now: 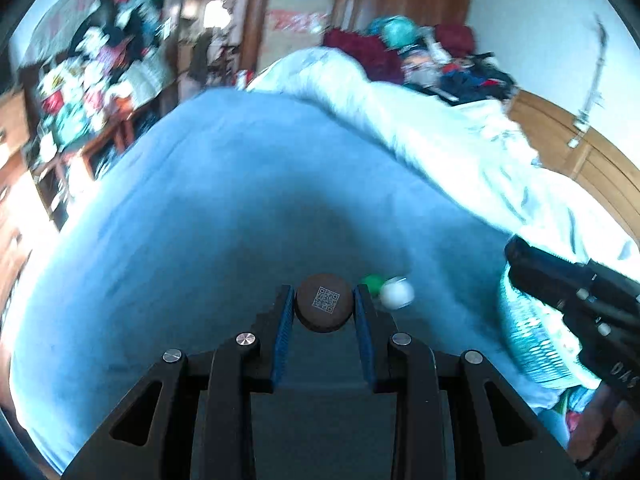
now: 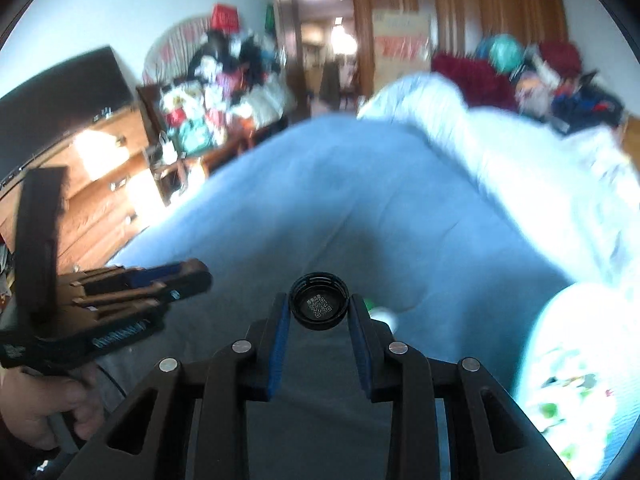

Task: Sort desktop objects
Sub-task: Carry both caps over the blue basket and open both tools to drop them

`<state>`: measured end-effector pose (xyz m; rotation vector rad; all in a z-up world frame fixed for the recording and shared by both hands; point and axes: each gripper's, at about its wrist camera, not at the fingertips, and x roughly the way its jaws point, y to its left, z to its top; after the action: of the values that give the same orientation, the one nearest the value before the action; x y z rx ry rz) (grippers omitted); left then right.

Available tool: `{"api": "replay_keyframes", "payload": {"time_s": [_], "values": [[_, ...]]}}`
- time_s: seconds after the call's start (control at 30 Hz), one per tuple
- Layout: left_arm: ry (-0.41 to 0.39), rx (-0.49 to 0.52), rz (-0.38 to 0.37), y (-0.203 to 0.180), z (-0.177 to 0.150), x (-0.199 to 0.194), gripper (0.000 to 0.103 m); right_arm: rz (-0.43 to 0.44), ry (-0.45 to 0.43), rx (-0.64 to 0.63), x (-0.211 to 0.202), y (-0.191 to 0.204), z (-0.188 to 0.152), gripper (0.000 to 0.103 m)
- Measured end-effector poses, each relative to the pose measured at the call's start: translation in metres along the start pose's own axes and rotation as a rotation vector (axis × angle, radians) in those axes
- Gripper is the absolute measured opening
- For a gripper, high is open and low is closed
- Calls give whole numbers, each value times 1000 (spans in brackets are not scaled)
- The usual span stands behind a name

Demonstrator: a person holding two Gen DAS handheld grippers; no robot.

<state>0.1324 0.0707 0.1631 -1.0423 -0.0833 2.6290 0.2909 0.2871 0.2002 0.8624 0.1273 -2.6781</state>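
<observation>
My left gripper [image 1: 324, 302] is shut on a round brown disc [image 1: 324, 307] that bears a QR label, held above the blue bedsheet [image 1: 240, 220]. My right gripper [image 2: 319, 305] is shut on a black ribbed cap [image 2: 319, 307] with a QR label inside it, its blue pads pressing on both sides. Each gripper also shows in the other's view: the right gripper [image 1: 520, 256] at the right edge, the left gripper [image 2: 202, 278] at the left, held by a hand [image 2: 36, 408]. A small green object [image 1: 372, 281] and a white ball-like object [image 1: 397, 294] lie on the sheet just beyond the fingers.
A pale rumpled quilt [image 1: 440, 128] lies along the sheet's far and right side. A teal woven basket [image 1: 532, 340] sits at the lower right. A wooden dresser [image 2: 104, 184], cluttered shelves [image 2: 216, 96] and a doorway [image 2: 324, 40] stand beyond the bed.
</observation>
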Motion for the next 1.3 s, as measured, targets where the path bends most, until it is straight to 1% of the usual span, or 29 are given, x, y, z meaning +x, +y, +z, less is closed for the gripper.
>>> {"api": "replay_keyframes", "payload": {"time_s": [0.07,0.23,0.27,0.37,0.57,0.73,0.87,1.07,1.17,1.3], "values": [[-20,31,-27,-24,7,-8,25,-43,-43,-5,-29,-10,7,32],[-51,111,-81,-80,20,-21,25,-120,-95,44,-83,-41,8,32],[-59,131,-94,-95,25,-24,25,-143,-105,60,-94,-52,7,32],[-79,177,-131,-129,35,-31,25,-193,-121,105,-119,-76,4,32],[-95,264,-198,-196,48,-35,25,-270,-133,199,-153,-125,-7,32],[-85,328,-234,-253,50,-34,25,-317,-141,244,-174,-156,-13,32],[-66,362,-250,-287,48,-28,25,-356,-138,280,-189,-179,-24,33],[-11,414,-258,-321,40,-15,25,-377,-104,330,-201,-212,-39,33],[18,438,-252,-335,39,-8,25,-370,-80,352,-200,-225,-46,33],[57,458,-244,-344,38,4,25,-355,-61,380,-195,-237,-50,33]]}}
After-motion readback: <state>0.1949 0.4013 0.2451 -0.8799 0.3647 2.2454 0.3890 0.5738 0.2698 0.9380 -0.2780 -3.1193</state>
